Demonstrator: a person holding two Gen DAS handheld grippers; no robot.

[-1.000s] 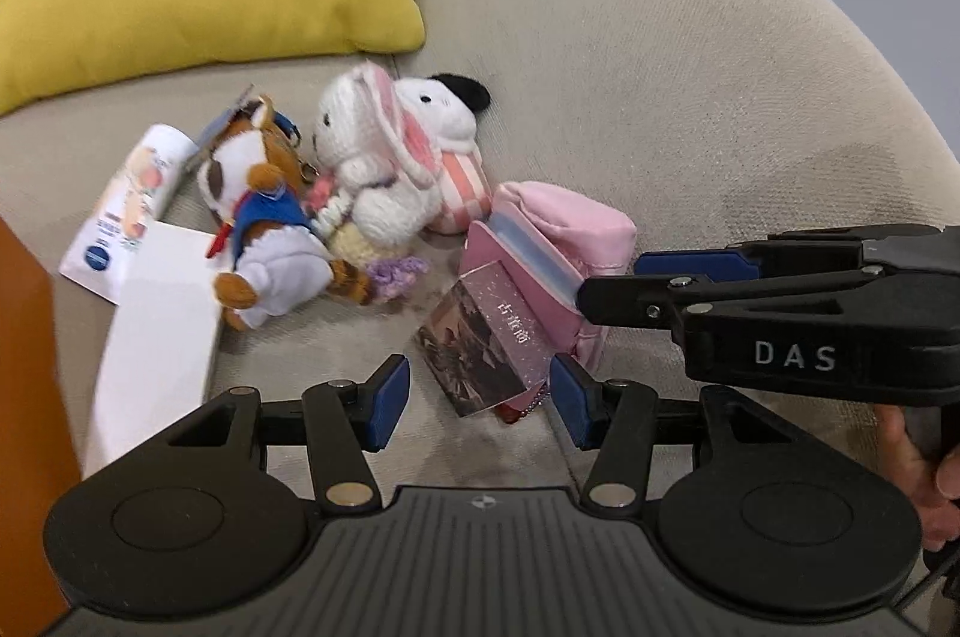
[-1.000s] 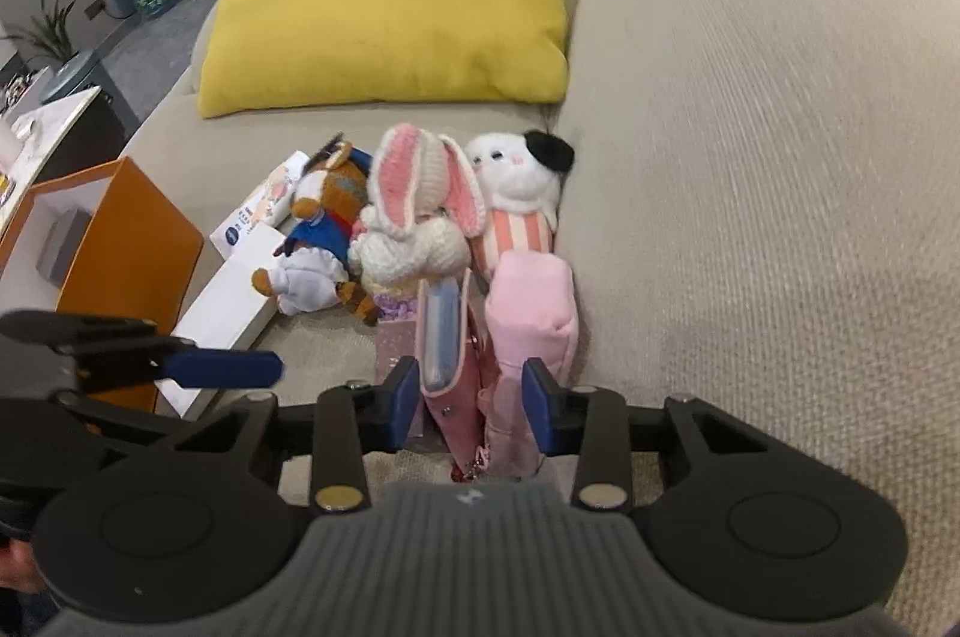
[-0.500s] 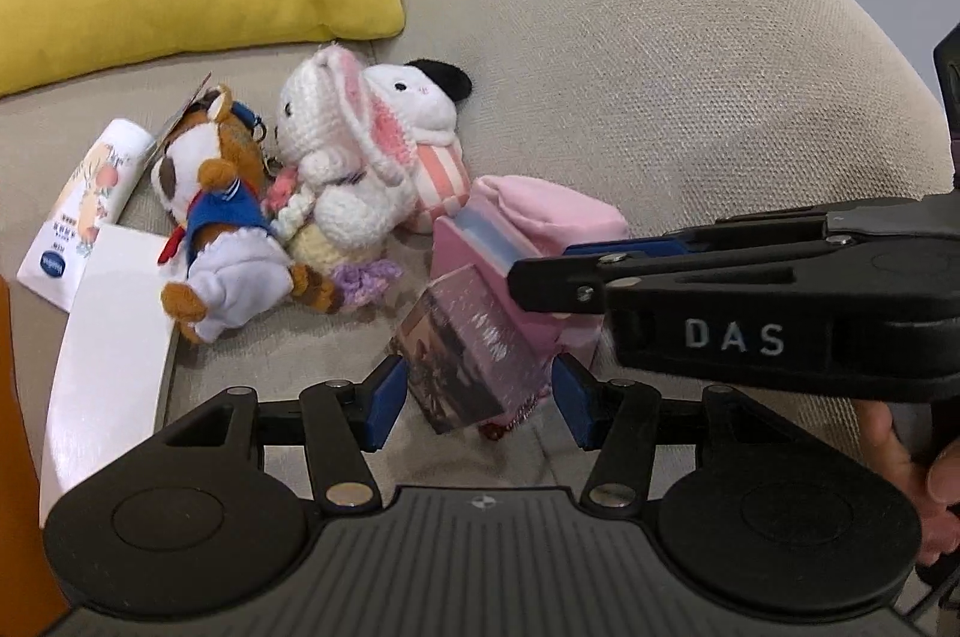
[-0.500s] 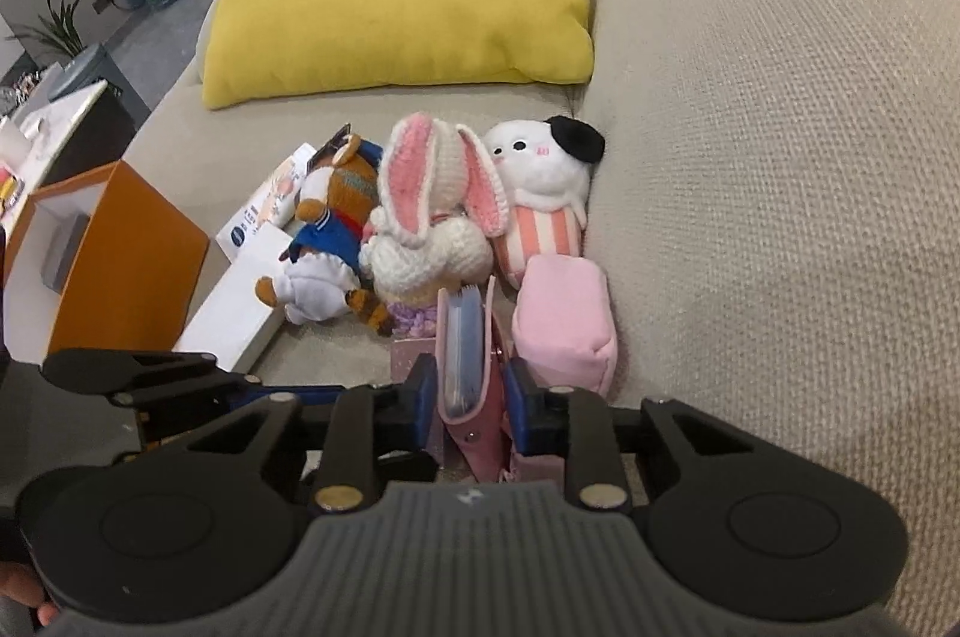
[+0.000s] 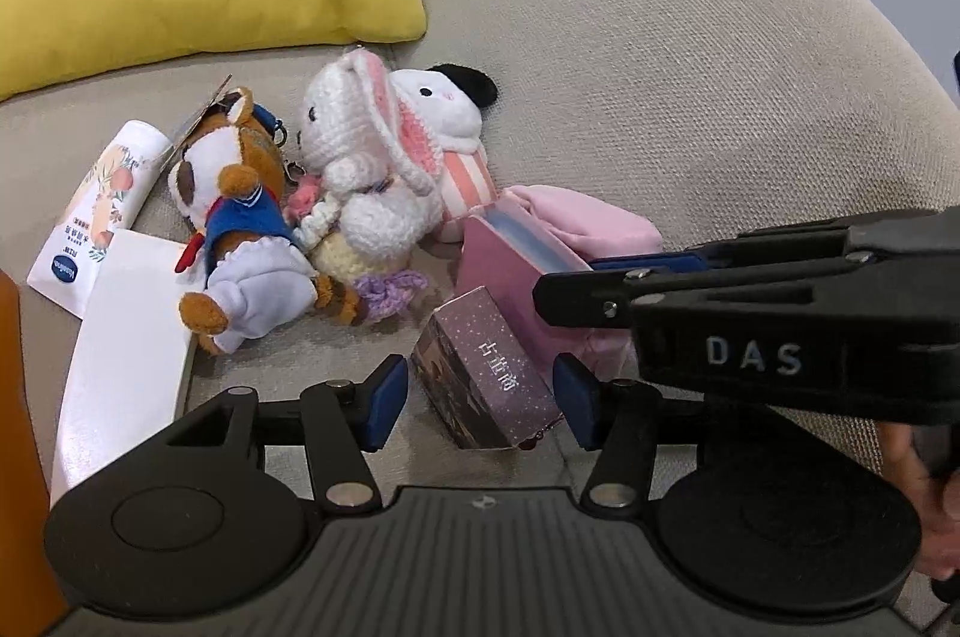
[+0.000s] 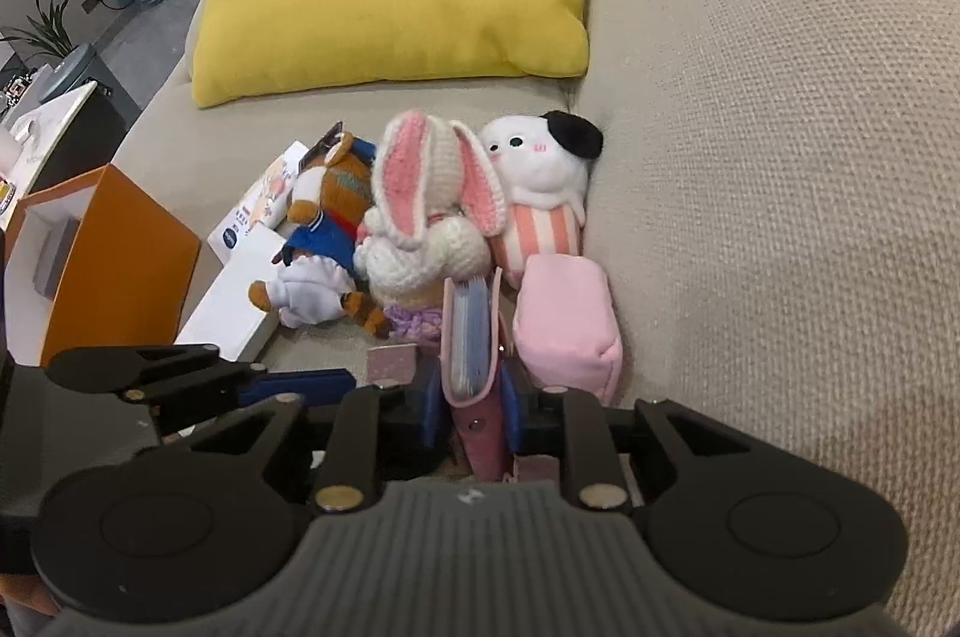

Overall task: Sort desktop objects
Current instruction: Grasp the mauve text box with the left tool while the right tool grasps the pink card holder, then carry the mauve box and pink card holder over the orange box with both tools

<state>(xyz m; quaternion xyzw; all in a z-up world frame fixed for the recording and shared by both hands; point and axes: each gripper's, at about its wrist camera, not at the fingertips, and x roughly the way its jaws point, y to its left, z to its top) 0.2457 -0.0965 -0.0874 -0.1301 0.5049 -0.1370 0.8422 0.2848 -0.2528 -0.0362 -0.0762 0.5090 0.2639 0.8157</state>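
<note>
beige sofa seat (image 6: 750, 156), toys and pouches piled.
right gripper (image 6: 468, 412) closing onto pink card wallet (image 6: 471, 337); left gripper (image 5: 474, 400) wide, straddling purple box (image 5: 486, 373) untouched. squeeze firmly, lift straight.

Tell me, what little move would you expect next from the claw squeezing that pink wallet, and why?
Probably a short lift straight up. The right gripper is closing on the pink wallet, its pads at both sides, while the wallet rests on the sofa between the purple box and the pink pouch. Raising it first should clear those neighbours before it goes anywhere.
</note>
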